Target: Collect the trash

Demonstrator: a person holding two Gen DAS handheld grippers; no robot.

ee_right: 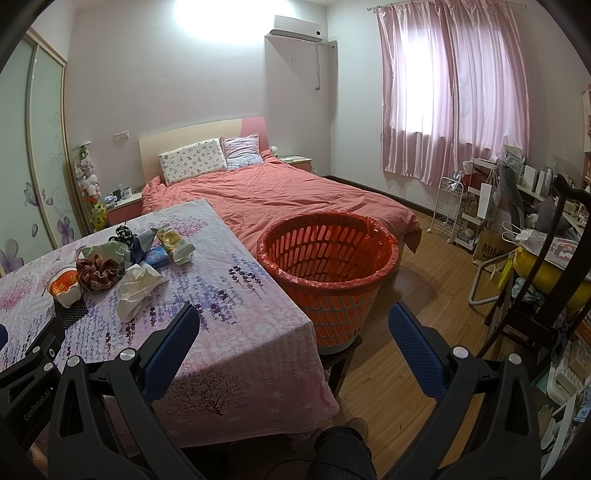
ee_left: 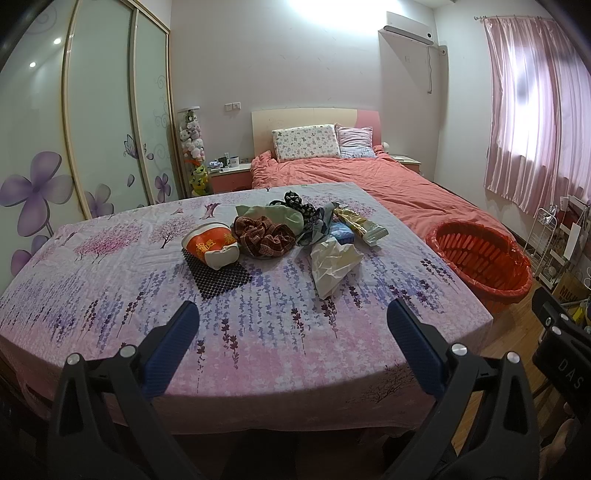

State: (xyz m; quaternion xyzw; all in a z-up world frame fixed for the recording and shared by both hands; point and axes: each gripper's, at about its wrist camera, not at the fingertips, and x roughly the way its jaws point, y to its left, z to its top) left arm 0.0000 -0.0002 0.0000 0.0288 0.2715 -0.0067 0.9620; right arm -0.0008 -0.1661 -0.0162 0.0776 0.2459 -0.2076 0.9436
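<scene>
- Left gripper [ee_left: 291,323] gapes wide and empty; the crumpled white wrapper [ee_left: 332,264] lies just beyond its fingertips, nearest for grabbing.
- Right gripper [ee_right: 293,326], equally wide and empty, faces the lined orange basket [ee_right: 328,271] ahead, handy for drops.

A blown-out ceiling light [ee_left: 325,11] glares far overhead; daylight glows through the pink curtains [ee_right: 454,92] at right. Fisheye bends edges and darkens corners; focus stays sharp.
</scene>
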